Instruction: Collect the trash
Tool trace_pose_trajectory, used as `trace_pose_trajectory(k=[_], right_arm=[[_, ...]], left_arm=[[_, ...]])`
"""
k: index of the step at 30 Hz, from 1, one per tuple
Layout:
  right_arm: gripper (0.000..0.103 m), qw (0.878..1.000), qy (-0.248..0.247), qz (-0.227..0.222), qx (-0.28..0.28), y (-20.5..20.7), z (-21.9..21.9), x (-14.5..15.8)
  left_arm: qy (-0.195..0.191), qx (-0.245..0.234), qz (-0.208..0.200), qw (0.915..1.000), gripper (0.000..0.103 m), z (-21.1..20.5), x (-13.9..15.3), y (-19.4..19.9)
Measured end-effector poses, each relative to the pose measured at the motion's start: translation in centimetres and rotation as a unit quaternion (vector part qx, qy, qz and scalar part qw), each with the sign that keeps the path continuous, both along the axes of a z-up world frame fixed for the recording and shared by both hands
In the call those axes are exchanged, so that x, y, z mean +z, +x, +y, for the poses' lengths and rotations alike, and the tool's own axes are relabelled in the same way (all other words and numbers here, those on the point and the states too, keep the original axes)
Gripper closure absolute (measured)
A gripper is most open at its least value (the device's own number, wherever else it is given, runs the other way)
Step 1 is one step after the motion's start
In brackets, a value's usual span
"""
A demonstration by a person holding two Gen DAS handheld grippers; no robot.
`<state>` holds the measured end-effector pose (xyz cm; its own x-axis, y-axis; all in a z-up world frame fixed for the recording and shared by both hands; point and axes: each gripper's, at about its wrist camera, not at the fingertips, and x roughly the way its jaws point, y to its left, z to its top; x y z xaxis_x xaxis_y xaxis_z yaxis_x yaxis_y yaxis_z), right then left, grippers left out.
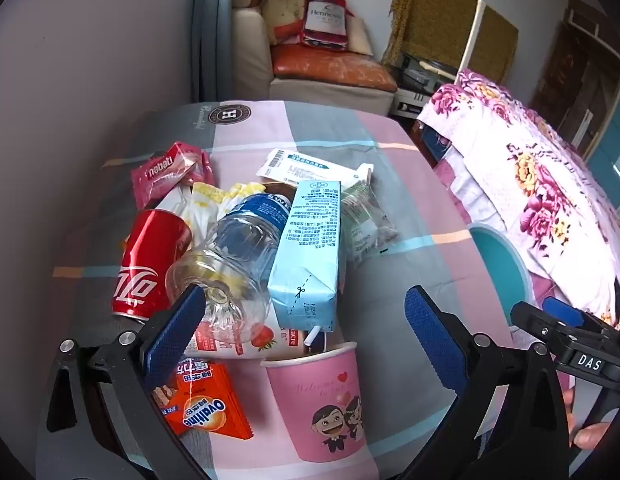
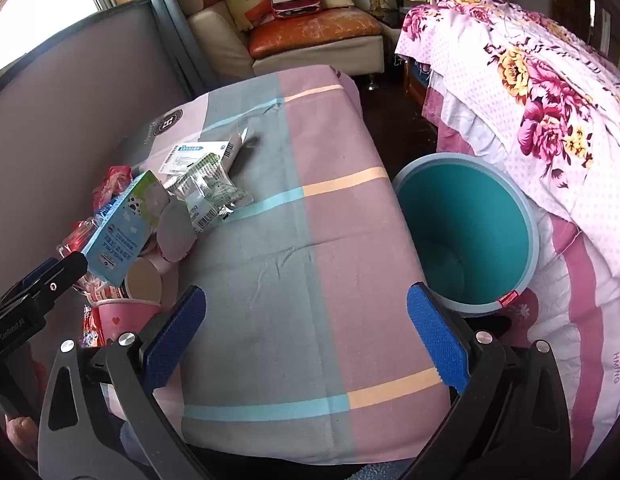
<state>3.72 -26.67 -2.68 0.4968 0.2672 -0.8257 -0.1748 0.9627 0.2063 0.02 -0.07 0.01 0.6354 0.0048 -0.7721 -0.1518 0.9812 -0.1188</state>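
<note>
A heap of trash lies on the cloth-covered table (image 1: pixel 389 264): a red cola can (image 1: pixel 152 262), a clear plastic bottle (image 1: pixel 234 264), a light-blue milk carton (image 1: pixel 310 252), a pink paper cup (image 1: pixel 319 398), an orange Ovaltine wrapper (image 1: pixel 208 404), a pink Nabati packet (image 1: pixel 168 174) and white sachets (image 1: pixel 310 166). My left gripper (image 1: pixel 306 328) hangs open over the near side of the heap, nothing between its fingers. My right gripper (image 2: pixel 306 332) is open above bare cloth (image 2: pixel 310 240), the milk carton (image 2: pixel 124 226) to its left and the teal bin (image 2: pixel 465 232) to its right.
The teal bin (image 1: pixel 503 268) stands on the floor between the table and a bed with a floral quilt (image 2: pixel 529 92). A grey panel (image 1: pixel 90 80) runs along the table's left side. A sofa (image 1: pixel 325 72) with bags stands behind.
</note>
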Motion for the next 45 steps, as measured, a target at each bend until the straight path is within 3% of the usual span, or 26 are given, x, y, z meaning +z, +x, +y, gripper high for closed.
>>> trace_pose_trajectory(k=[23,45], right_arm=[[0.006,1.0,0.005,0.003,-0.011,0.2,-0.5,1.1],[0.006,1.0,-0.021,0.016,-0.008,0.8,-0.2,0.6]], left_arm=[[-0.005,-0.001,0.003,1.0,0.003,-0.6,0.2,-0.7],[-0.001,-0.006,0.009,0.9999,0.003,-1.5,-0.5,-0.3]])
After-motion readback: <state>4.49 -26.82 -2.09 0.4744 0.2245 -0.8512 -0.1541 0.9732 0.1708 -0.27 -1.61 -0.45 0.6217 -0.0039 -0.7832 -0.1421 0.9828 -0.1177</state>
